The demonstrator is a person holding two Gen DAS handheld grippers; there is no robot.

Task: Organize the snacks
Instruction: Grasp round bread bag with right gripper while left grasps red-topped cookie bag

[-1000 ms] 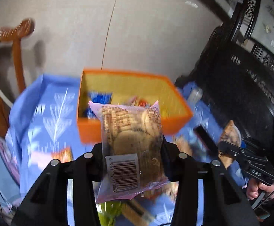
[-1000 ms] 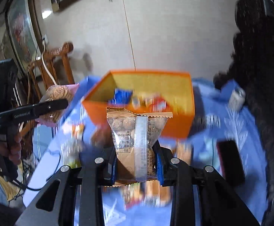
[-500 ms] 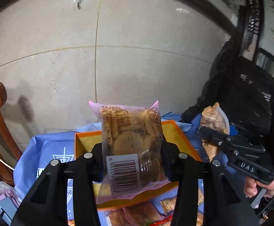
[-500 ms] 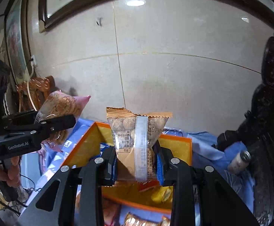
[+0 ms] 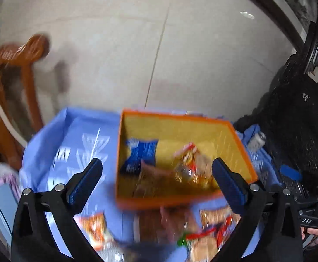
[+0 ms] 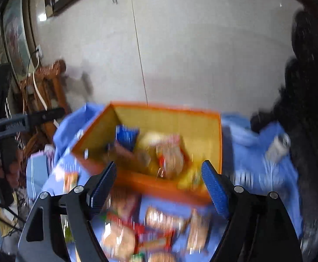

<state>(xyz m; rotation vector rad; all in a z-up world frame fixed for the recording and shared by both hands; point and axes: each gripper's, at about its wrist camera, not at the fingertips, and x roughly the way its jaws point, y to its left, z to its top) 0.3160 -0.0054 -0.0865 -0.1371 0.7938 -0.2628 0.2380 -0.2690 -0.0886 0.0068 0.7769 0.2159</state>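
Grippers over orange box [image 5: 180, 203], motion blur.
Left gripper [image 5: 156, 172] and right gripper [image 6: 159, 174]: jaws apart, empty; 1 blue packet [image 5: 140, 155] in box; more snacks [image 6: 156, 229] on cloth.

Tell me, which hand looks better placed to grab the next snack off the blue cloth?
Probably the right gripper: open, with more loose packets between its fingers. The left gripper, also open, faces the orange box.

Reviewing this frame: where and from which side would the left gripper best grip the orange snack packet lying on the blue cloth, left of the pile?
Judging by its flat pose, come from above the orange packet and pinch its crimped top edge or its narrow width. The left gripper is open and empty. Blur hides finer detail.
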